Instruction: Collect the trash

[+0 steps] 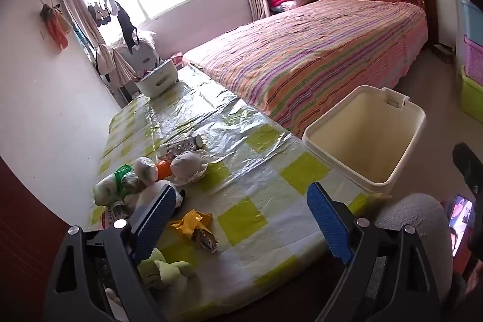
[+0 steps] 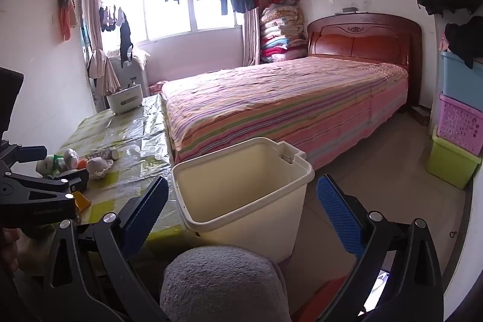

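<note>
Wide-open right tongs [image 2: 243, 202] above cream bin [image 2: 241, 201] beside table [image 2: 142, 141]

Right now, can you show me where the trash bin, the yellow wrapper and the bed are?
trash bin [image 2: 241, 186]: right wrist view, front inner wall.
yellow wrapper [image 1: 190, 221]: left wrist view, crumpled middle.
bed [image 2: 286, 92]: right wrist view, striped cover.

Left wrist view is looking down across the table [image 1: 241, 141] from its near end, close, facing the window. Right wrist view is sitting further right, apparently lower, facing the bin [image 2: 241, 189]. Both are sharing table, bin [image 1: 365, 138], bed [image 2: 286, 98].
</note>
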`<state>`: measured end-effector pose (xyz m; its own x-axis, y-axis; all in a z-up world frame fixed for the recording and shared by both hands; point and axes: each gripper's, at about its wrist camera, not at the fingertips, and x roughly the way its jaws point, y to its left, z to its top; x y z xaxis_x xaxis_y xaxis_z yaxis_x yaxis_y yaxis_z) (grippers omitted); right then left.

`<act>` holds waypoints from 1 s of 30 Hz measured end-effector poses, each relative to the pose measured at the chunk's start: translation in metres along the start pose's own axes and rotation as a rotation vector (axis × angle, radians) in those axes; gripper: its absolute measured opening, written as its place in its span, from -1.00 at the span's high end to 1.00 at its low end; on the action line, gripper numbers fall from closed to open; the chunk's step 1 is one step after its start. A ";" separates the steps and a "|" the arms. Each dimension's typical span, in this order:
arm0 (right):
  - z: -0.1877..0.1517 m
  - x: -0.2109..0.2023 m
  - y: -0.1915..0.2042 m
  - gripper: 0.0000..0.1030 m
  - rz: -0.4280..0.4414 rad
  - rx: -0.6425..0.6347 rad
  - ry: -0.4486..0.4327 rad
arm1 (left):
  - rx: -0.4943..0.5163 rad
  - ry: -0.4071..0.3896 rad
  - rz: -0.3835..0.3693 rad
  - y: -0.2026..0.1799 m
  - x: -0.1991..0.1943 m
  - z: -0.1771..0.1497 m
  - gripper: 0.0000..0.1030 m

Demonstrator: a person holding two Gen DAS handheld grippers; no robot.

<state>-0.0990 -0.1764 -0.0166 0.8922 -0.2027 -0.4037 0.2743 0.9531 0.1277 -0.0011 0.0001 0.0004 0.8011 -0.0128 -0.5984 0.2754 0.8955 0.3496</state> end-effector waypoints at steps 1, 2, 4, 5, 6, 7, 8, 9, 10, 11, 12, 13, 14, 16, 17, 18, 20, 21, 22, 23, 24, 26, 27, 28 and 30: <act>0.000 0.001 0.000 -0.88 0.002 0.002 0.005 | 0.003 -0.002 -0.002 0.000 0.000 0.000 -0.67; 0.000 0.002 -0.001 -0.88 0.003 0.004 0.011 | 0.005 -0.004 -0.004 0.000 0.000 0.000 -0.67; 0.000 0.003 -0.002 -0.88 0.000 0.008 0.011 | 0.006 -0.008 -0.013 0.000 0.001 -0.001 -0.67; 0.001 0.002 -0.002 -0.88 0.000 0.008 0.006 | 0.006 -0.002 0.026 0.002 -0.003 -0.005 -0.67; 0.001 0.002 -0.003 -0.88 0.000 0.007 0.002 | 0.006 -0.001 0.024 0.002 -0.004 -0.006 -0.67; 0.003 -0.001 0.003 -0.88 0.004 -0.002 0.000 | 0.007 0.000 0.023 0.002 -0.004 -0.006 -0.67; 0.002 0.000 0.012 -0.88 0.000 -0.015 -0.003 | 0.006 0.002 0.024 0.004 -0.005 -0.007 -0.67; 0.003 0.000 0.011 -0.88 0.002 -0.018 -0.005 | 0.006 0.004 0.024 0.002 -0.006 -0.006 -0.67; 0.003 0.001 0.012 -0.88 0.003 -0.023 -0.007 | 0.005 0.006 0.023 0.002 -0.007 -0.007 -0.67; 0.003 0.002 0.013 -0.88 0.003 -0.028 -0.006 | 0.007 0.018 0.017 0.004 0.001 -0.005 -0.67; 0.004 0.003 0.013 -0.88 0.004 -0.028 -0.005 | 0.009 0.019 0.016 0.003 0.002 -0.005 -0.67; 0.004 0.003 0.014 -0.88 0.007 -0.028 -0.006 | 0.011 0.020 0.016 0.003 0.002 -0.006 -0.67; 0.004 0.005 0.014 -0.88 0.008 -0.028 -0.005 | 0.012 0.021 0.019 0.003 0.002 -0.006 -0.67; 0.005 0.003 0.011 -0.88 0.013 -0.029 0.000 | 0.014 0.023 0.025 0.003 0.002 -0.006 -0.67; 0.005 0.004 0.012 -0.88 0.017 -0.029 0.001 | 0.014 0.024 0.028 0.004 0.001 -0.006 -0.67; 0.005 0.004 0.012 -0.88 0.020 -0.029 0.000 | 0.012 0.022 0.029 0.006 0.003 -0.008 -0.67; 0.005 0.005 0.018 -0.88 0.023 -0.037 -0.002 | 0.007 0.023 0.034 0.009 0.003 -0.009 -0.67; 0.005 0.006 0.019 -0.88 0.026 -0.041 -0.002 | 0.004 0.024 0.037 0.011 0.003 -0.010 -0.67; 0.004 0.006 0.021 -0.88 0.029 -0.042 -0.003 | 0.001 0.024 0.040 0.012 0.004 -0.011 -0.67; 0.003 0.006 0.023 -0.88 0.033 -0.043 -0.005 | -0.004 0.023 0.043 0.014 0.003 -0.012 -0.67; 0.003 0.006 0.024 -0.88 0.037 -0.045 -0.005 | -0.007 0.024 0.044 0.016 0.003 -0.012 -0.67; 0.003 0.006 0.029 -0.88 0.041 -0.054 -0.006 | -0.014 0.025 0.050 0.019 0.002 -0.014 -0.67; 0.003 0.006 0.030 -0.88 0.043 -0.058 -0.006 | -0.017 0.027 0.052 0.021 0.002 -0.015 -0.67; 0.003 0.006 0.032 -0.88 0.046 -0.062 -0.006 | -0.020 0.027 0.054 0.023 0.002 -0.016 -0.67; 0.004 0.006 0.035 -0.88 0.050 -0.068 -0.008 | -0.029 0.029 0.058 0.026 0.002 -0.017 -0.67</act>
<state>-0.0822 -0.1448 -0.0115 0.9070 -0.1562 -0.3912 0.2048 0.9751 0.0855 -0.0019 0.0312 -0.0041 0.7992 0.0524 -0.5987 0.2129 0.9069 0.3637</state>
